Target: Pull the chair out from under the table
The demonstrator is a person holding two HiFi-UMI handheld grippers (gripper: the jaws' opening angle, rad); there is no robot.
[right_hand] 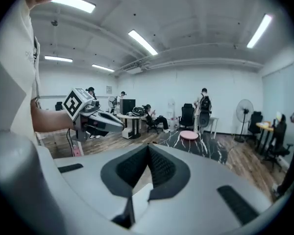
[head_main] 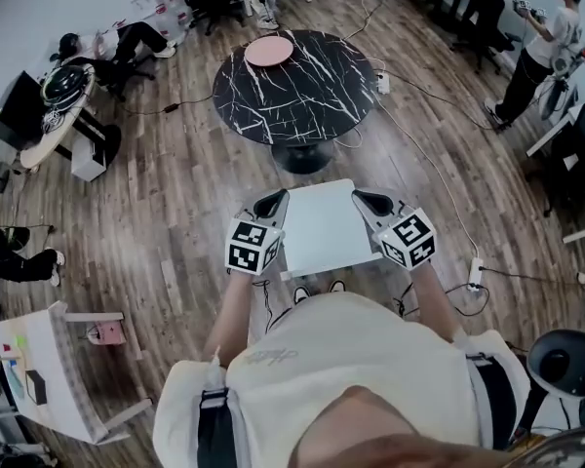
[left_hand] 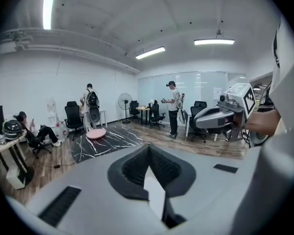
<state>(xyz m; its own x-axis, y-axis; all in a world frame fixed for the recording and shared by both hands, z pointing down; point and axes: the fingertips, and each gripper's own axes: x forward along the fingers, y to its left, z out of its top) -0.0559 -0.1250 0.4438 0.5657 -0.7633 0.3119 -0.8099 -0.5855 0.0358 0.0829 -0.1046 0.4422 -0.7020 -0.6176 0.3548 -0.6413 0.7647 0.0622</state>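
Only the seat of the white chair is shown, its legs hidden beneath; the left gripper and right gripper are clenched empty beside it.

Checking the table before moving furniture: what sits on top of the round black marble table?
A pink disc lies near the far edge of the table; the rest of the top looks bare. Whatever lies under the disc is covered.

The right claw is closed, table beyond.
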